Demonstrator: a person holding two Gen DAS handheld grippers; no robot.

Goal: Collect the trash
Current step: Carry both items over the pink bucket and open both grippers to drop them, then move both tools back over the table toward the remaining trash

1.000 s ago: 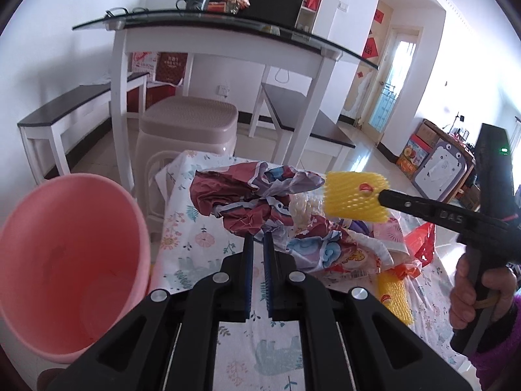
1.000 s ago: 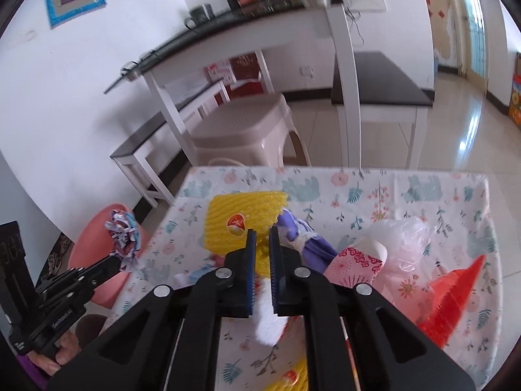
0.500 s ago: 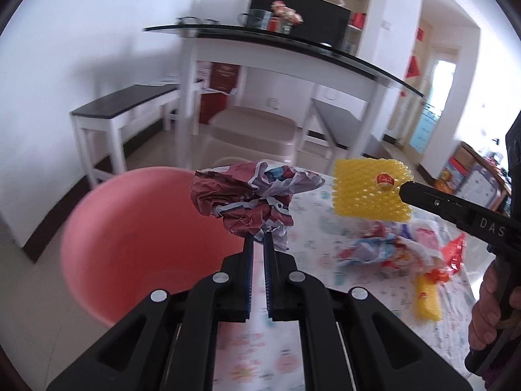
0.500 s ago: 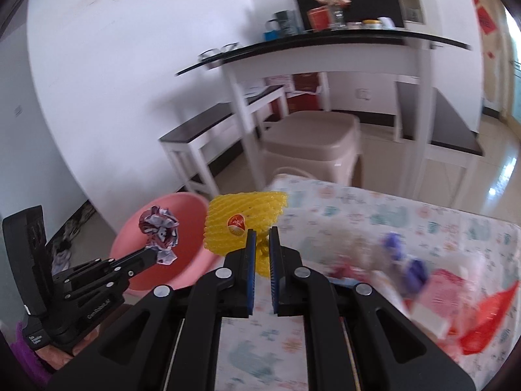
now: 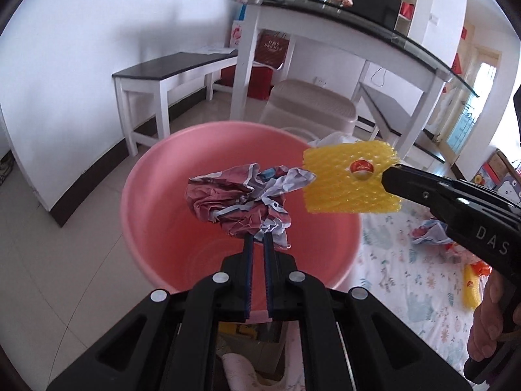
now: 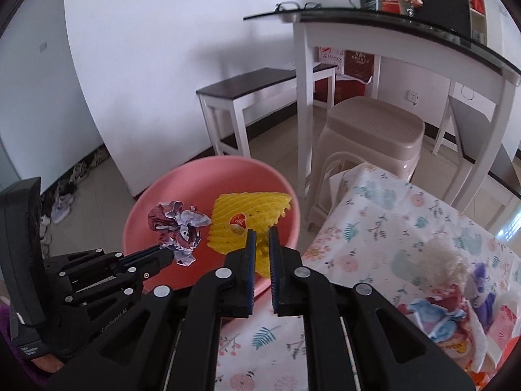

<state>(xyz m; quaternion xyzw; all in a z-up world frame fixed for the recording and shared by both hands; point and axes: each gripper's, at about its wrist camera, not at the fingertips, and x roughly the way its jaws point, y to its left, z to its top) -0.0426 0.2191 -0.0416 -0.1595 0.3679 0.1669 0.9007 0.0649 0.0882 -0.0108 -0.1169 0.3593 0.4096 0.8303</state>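
A pink bucket [image 5: 156, 176] stands on the floor beside the table; it also shows in the right wrist view [image 6: 202, 176]. My left gripper [image 5: 258, 239] is shut on a crumpled red and white wrapper [image 5: 234, 202] and holds it over the bucket's mouth. My right gripper [image 6: 262, 234] is shut on a yellow foam net [image 6: 247, 218] with a red sticker, held over the bucket's right rim. The net [image 5: 348, 179] and the right gripper's black fingers [image 5: 423, 189] show in the left wrist view. The wrapper [image 6: 177, 223] shows in the right wrist view.
A table with a floral cloth [image 6: 390, 221] lies right of the bucket and carries more trash [image 6: 449, 293], including another yellow net [image 5: 472, 288]. A beige plastic stool [image 6: 368, 133], white benches [image 5: 169, 71] and a tall white console table [image 6: 407, 36] stand behind.
Both grippers have swung left from over the table to over the pink bucket, carrying the wrapper and the yellow net. Both stay shut on their loads.
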